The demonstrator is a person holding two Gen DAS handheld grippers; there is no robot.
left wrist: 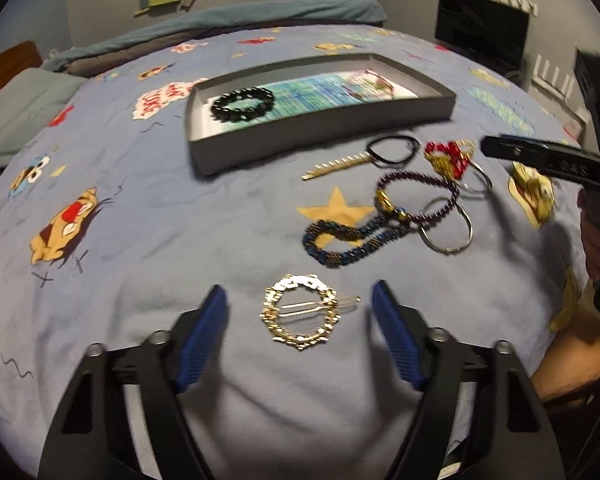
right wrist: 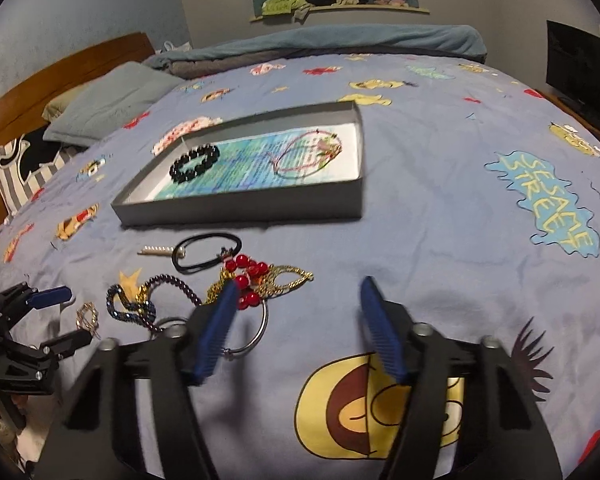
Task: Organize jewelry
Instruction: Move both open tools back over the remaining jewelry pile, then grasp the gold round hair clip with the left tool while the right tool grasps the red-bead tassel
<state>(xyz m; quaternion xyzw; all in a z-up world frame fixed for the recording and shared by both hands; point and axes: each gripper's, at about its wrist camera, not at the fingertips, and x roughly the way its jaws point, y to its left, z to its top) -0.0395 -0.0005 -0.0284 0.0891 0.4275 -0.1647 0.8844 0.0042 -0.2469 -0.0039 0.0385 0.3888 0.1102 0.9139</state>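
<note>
The work surface is a bed covered by a blue cartoon-print bedspread. Left wrist view: the grey tray shows motion blur; its contents beyond the black bead bracelet are indistinct. The gold hair clip lies nearer than the tray, between the spread-apart fingers of the left gripper, untouched. Right wrist view: the right gripper is open and empty; its left finger hides part of the red bead bracelet, nearer than the tray.

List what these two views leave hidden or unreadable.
- Printed sheet in the grey box: text blurred, both views.
- Silver bangle: right wrist view, partly behind the right gripper finger.
- Gold comb: right wrist view, too small for detail.
</note>
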